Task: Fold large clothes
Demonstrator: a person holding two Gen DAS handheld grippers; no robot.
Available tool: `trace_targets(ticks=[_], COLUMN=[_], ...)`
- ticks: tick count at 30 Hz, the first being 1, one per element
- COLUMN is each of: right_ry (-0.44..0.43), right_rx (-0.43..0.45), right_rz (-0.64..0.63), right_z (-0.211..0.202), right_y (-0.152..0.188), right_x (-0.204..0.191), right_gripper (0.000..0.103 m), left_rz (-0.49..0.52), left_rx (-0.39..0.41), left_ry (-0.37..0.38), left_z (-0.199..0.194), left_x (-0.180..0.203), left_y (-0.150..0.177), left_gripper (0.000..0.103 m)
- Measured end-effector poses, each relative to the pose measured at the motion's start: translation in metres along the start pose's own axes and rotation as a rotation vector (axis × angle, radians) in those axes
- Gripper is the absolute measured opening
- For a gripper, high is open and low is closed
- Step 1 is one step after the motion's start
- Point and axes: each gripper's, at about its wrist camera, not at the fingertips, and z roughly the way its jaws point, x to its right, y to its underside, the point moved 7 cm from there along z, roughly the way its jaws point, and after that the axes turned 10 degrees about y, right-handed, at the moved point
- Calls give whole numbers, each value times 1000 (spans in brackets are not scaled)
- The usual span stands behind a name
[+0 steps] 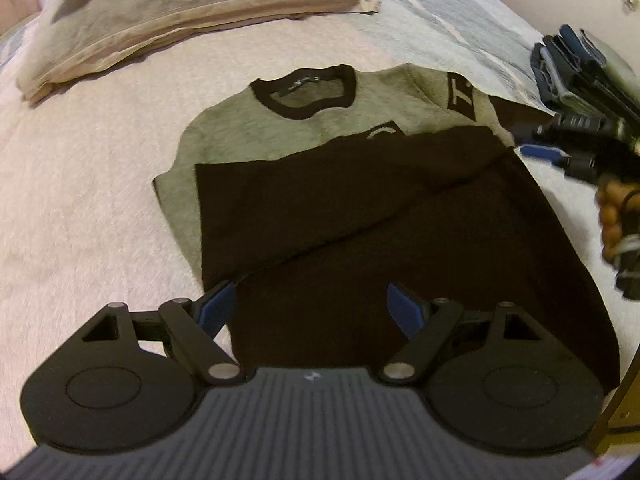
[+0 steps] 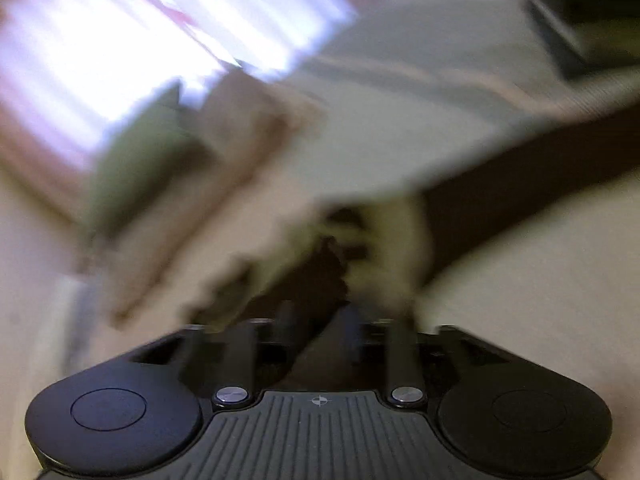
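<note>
**Two grippers over a shirt on the bed**

The left gripper tilts down, jaws spread wide, nothing between them, above the grey-and-black shirt lying on the pale bedspread. The right gripper is blurred; I cannot tell its jaws. Folded clothes lie behind.

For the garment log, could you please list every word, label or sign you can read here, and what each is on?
"T": black patch on the sweatshirt sleeve; the rest is cut off.
Curved chest mark: half covered, unreadable.
Neck label: too small.
Right wrist view: too blurred, nothing legible.
</note>
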Motion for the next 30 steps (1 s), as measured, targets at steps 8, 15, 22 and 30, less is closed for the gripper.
trace_targets(ticks=[8,15,22,30], right_ry=[79,245,391,380], right_rx=[2,85,170,258], right_rz=[51,143,218,357], right_z=[-28,-65,-73,-46], right_y=[2,-53,-124,-169], right_x=[39,128,228,311], right_gripper=[36,38,41,41], left_rz=[46,59,76,109], left_rx=[-33,-35,-17,-54], left_ry=[4,-3,18,1], left_z=[15,44,84,123], left_x=[16,49,97,122], left_y=[-10,-50,-95,-97], left_gripper=[80,80,81,81])
